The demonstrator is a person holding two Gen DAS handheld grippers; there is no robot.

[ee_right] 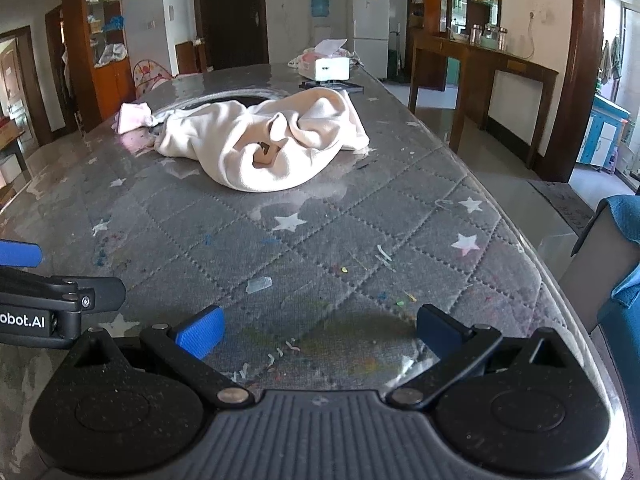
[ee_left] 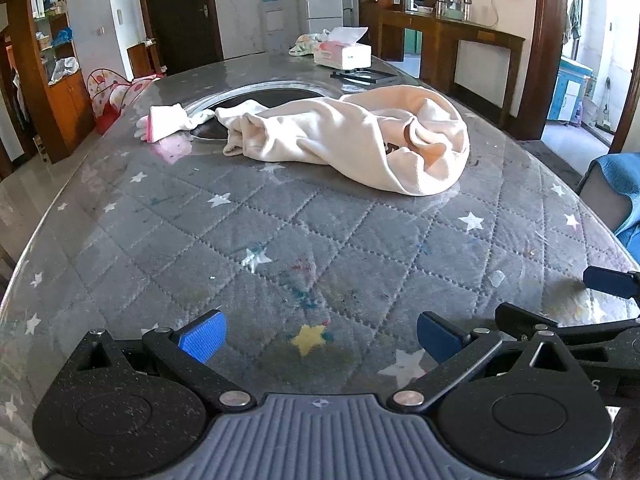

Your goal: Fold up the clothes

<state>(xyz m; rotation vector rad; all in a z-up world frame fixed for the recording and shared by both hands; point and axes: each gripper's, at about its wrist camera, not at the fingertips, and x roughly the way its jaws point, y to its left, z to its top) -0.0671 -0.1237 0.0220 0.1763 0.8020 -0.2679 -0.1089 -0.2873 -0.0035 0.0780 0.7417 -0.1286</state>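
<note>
Toward the far half of the quilted tabletop point(ee_left: 320, 240) lies the crumpled cream garment point(ee_left: 352, 140), so both wide-open, empty tongs, left point(ee_left: 320, 340) and right point(ee_right: 320, 334), should probably reach forward and pinch separate edges to spread it flat.

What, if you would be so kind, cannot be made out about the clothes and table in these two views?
- Cream garment: its type and front, both views; it lies crumpled on itself.
- Dark patch in its folds: a print or label, too small, half hidden.
- Pink-and-white item: its type, both views; small and far.
- Round inset in the table: partly covered by the garment.
</note>
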